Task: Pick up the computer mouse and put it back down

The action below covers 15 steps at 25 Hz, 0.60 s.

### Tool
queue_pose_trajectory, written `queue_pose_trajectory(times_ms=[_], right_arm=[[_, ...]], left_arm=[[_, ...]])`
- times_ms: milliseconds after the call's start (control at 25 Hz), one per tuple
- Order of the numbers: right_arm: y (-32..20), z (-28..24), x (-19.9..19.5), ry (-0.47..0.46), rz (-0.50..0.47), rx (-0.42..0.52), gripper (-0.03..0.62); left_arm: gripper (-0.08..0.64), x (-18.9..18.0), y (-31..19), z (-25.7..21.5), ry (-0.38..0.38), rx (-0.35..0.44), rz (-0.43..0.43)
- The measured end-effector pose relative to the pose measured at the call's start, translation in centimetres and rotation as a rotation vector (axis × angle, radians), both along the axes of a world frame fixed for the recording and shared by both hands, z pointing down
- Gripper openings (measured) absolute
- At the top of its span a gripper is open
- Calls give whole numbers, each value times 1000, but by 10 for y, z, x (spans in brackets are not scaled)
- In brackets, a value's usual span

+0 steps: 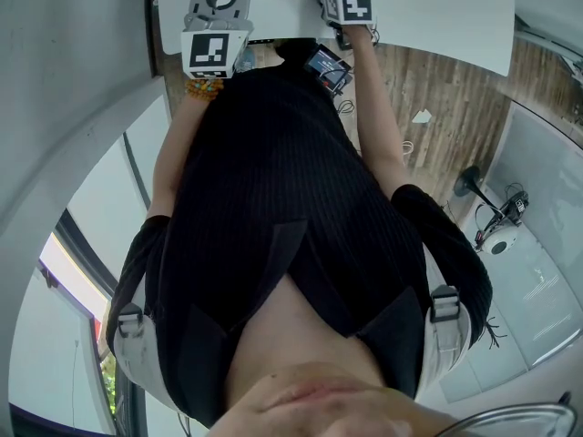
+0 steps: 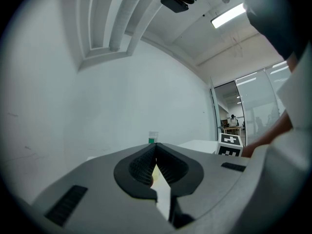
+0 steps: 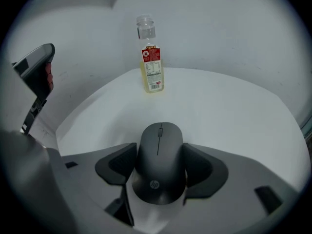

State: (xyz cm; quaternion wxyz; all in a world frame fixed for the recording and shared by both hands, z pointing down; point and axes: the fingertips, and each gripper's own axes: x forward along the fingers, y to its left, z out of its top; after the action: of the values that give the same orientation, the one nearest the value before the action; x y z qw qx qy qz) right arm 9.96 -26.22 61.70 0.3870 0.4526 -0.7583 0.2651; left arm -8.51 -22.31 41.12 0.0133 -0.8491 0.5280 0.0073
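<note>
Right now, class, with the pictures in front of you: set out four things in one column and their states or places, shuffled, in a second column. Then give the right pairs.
Things
1. computer mouse
2. bottle
3. left gripper
4. table

States or places
A. white surface
B. jaws together, nothing held
C. upright, towards the far edge of the table
D. gripped at both sides by the right gripper

Pairs: 1-D; 2-C; 3-B; 4-A
</note>
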Motion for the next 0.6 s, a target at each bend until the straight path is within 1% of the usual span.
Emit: queue_pose_trajectory(times_ms=[240,440,600], right_arm=[[-2,0,1,12,-10,-21,273],[-3,-2,1,0,2,2,273],[-3,-1,3,8,-1,-8,273]], left_arm=[[14,0,0,-2,1,3,6],[13,0,0,-2,0,0,15],[14,0,1,-1,3,-1,17]])
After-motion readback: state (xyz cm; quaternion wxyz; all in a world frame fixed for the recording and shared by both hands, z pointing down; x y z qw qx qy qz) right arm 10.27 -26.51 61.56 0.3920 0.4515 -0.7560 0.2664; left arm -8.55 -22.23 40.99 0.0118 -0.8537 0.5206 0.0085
